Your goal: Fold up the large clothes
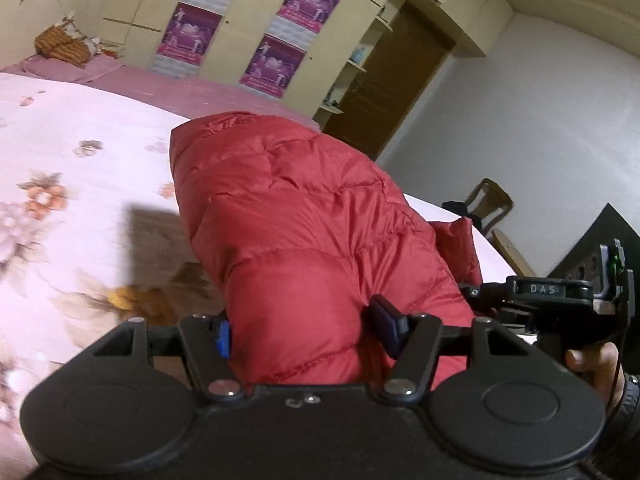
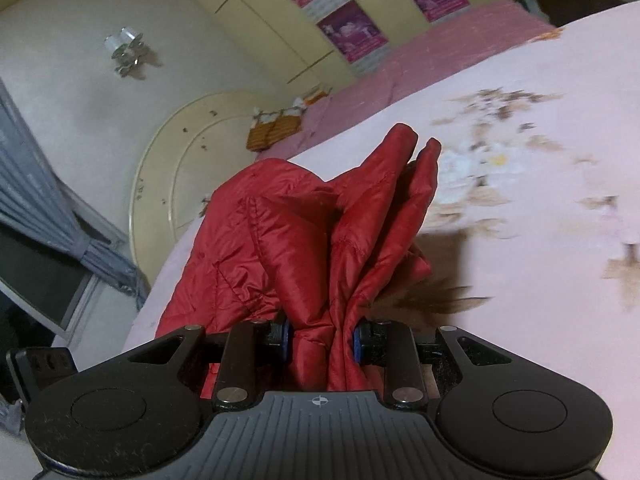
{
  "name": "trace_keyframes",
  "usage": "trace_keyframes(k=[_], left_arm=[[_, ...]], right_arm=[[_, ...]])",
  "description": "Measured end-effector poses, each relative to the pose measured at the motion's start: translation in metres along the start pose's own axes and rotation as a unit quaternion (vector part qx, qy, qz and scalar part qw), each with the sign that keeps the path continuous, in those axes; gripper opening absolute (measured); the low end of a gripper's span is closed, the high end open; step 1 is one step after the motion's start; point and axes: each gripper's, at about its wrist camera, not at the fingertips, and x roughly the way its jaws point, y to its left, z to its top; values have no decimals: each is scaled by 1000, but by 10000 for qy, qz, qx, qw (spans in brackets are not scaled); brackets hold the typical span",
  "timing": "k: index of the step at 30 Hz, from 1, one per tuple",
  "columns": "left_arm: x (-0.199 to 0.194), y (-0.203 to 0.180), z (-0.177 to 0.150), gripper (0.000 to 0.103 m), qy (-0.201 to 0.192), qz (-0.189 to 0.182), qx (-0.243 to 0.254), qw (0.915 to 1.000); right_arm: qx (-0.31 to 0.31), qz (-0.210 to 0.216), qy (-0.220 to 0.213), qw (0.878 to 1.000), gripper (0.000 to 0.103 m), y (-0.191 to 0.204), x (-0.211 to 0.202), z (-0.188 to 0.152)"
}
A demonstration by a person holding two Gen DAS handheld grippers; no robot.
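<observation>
A red quilted down jacket [image 1: 304, 216] lies on a pink floral bedspread [image 1: 80, 168]. My left gripper [image 1: 306, 330] is shut on a thick puffy part of the jacket, its blue pads pressed into both sides. In the right wrist view the jacket [image 2: 280, 232] is bunched into folds, lifted off the bedspread [image 2: 540, 184]. My right gripper [image 2: 322, 340] is shut on gathered folds of it. The right gripper's body [image 1: 560, 292] and the hand holding it show at the right edge of the left wrist view.
A plain pink sheet [image 1: 208, 88] covers the far part of the bed, with orange striped cloth [image 1: 64, 46] by the headboard. Cream wardrobes with purple posters [image 1: 276, 60] stand behind. A brown door [image 1: 392, 80], a wooden chair [image 1: 488, 204] and grey curtains [image 2: 48, 216] ring the bed.
</observation>
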Motion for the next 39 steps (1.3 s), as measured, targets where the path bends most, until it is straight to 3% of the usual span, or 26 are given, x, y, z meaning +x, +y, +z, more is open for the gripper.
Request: trace_keyframes(k=[11, 20, 25, 29, 30, 33, 34, 36, 39], left_arm=[[-9, 58, 14, 63, 91, -11, -124, 9999], [-5, 109, -2, 65, 336, -35, -400, 9986], [-3, 118, -9, 65, 329, -56, -512, 9981], [-15, 120, -6, 76, 283, 134, -522, 9981], [-21, 124, -5, 79, 227, 236, -512, 9982], [-46, 134, -2, 73, -64, 456, -594, 9972], [-53, 135, 1, 61, -180, 460, -574, 9971], [-50, 130, 14, 57, -275, 330, -432, 9981], [-25, 108, 32, 51, -164, 142, 25, 9998]], right_arm=[[18, 12, 77, 10000, 27, 35, 64, -14], [163, -268, 217, 9993, 27, 31, 107, -34], [365, -311, 252, 9985, 27, 13, 111, -41], [395, -489, 211, 9978, 31, 11, 103, -38], [345, -604, 123, 9975, 41, 13, 96, -36], [-143, -931, -385, 9948, 43, 25, 66, -29], [-342, -944, -520, 9936, 42, 32, 59, -25], [-879, -972, -563, 9898, 7, 50, 57, -18], [-1587, -1062, -397, 9808, 6, 73, 79, -13]])
